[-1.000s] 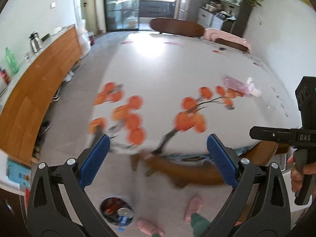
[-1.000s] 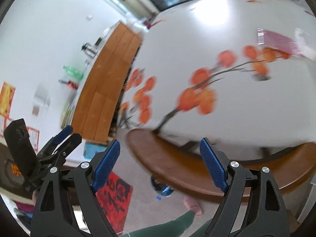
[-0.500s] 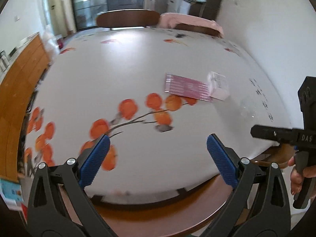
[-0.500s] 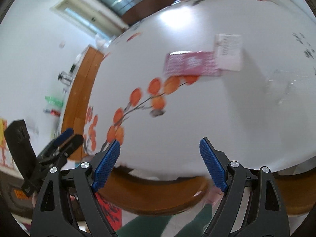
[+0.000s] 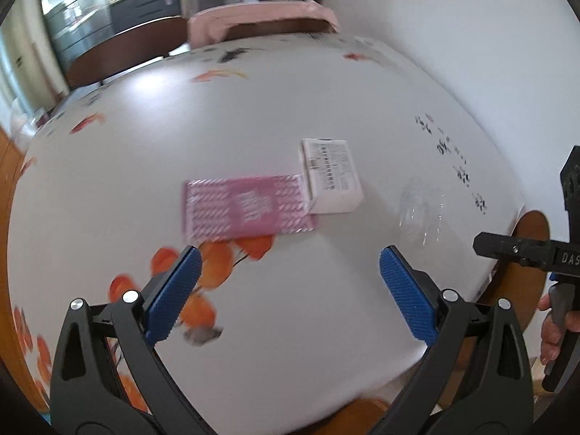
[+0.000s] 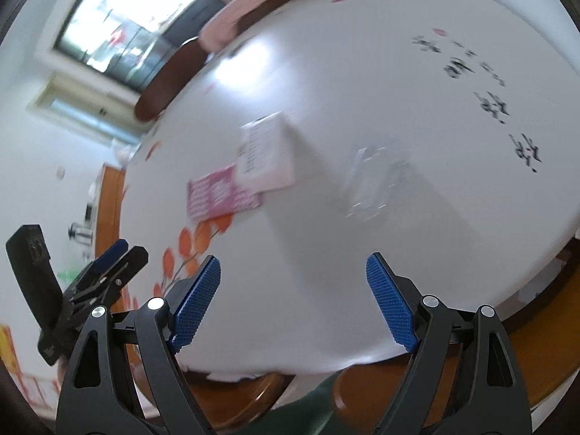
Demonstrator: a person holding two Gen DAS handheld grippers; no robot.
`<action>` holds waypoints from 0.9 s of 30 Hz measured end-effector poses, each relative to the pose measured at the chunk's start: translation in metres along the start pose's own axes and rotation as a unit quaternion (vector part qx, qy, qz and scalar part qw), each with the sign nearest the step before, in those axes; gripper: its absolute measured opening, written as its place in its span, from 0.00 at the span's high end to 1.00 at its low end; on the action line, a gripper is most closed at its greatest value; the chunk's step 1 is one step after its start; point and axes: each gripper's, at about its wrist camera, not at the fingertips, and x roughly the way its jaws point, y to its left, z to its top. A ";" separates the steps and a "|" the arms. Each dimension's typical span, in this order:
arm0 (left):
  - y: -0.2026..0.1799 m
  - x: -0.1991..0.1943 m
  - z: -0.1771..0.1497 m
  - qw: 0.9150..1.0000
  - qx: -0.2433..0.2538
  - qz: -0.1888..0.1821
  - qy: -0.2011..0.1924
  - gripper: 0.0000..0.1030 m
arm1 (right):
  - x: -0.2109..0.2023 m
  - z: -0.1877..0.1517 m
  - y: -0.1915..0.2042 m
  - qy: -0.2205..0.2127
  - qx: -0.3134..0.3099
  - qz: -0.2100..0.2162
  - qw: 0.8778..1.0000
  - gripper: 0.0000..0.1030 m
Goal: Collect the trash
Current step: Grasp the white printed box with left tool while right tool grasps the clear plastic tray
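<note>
Three pieces of trash lie near the middle of the round table (image 5: 108,166). A flat pink packet (image 5: 248,206) rests on the white cloth just above a printed cluster of orange fruit (image 5: 217,264). A small white box (image 5: 331,175) with printed text on its top touches the packet's right end and overlaps its corner. A crumpled clear plastic wrapper (image 5: 422,206) lies apart from the box, to its right, near black brush lettering (image 5: 449,159) on the cloth.

In the right wrist view the same three items appear motion-blurred: packet (image 6: 221,197), box (image 6: 266,154), wrapper (image 6: 377,181).

The left gripper (image 5: 288,290) is held above the near part of the table with its blue pads spread wide and nothing between them; the packet and box lie ahead of it. The right gripper (image 6: 293,301) is likewise spread wide and empty, with the wrapper ahead and slightly to its right. Its black body shows at the right edge of the left wrist view, gripped by a hand (image 5: 551,322).

Compared with half a second ago, both cameras have closed in: the trash appears larger and nearer the frame centres. One second ago both views showed mostly the table's near rim and the floor. The finger spacing is unchanged throughout.

Chairs (image 5: 123,54) stand at the far rim, one draped in pink cloth (image 5: 261,21).
</note>
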 end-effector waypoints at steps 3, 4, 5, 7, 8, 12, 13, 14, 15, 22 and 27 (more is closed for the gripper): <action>-0.013 0.029 0.019 1.000 0.012 -0.003 0.017 0.07 | 0.012 0.018 -0.020 0.005 0.031 -0.008 0.999 0.20; -0.018 0.040 0.026 1.000 0.012 -0.003 0.027 0.07 | 0.015 0.022 -0.025 0.007 0.040 -0.010 0.999 0.20; -0.022 0.049 0.031 0.999 0.010 -0.008 0.034 0.07 | 0.018 0.027 -0.031 0.010 0.049 -0.007 0.999 0.20; -0.027 0.065 0.040 0.999 0.007 -0.007 0.045 0.07 | 0.027 0.038 -0.041 0.014 0.063 -0.012 0.998 0.20; -0.030 0.074 0.045 0.999 0.008 -0.006 0.050 0.07 | 0.032 0.041 -0.042 0.016 0.067 -0.012 0.998 0.20; -0.040 0.105 0.061 0.997 0.023 0.009 0.075 0.07 | 0.055 0.057 -0.052 0.027 0.100 -0.012 0.995 0.20; -0.042 0.113 0.064 0.996 0.027 0.013 0.080 0.07 | 0.061 0.060 -0.052 0.029 0.104 -0.012 0.994 0.20; -0.042 0.119 0.066 0.996 0.030 0.014 0.086 0.07 | 0.065 0.063 -0.053 0.032 0.107 -0.013 0.994 0.20; -0.043 0.126 0.068 0.995 0.032 0.017 0.093 0.07 | 0.069 0.065 -0.053 0.034 0.114 -0.014 0.993 0.20; -0.037 0.155 0.077 0.993 0.030 0.025 0.108 0.07 | 0.089 0.073 -0.052 0.041 0.139 -0.036 0.989 0.21; -0.031 0.171 0.078 0.992 0.027 0.031 0.116 0.07 | 0.095 0.072 -0.044 0.034 0.131 -0.065 0.989 0.20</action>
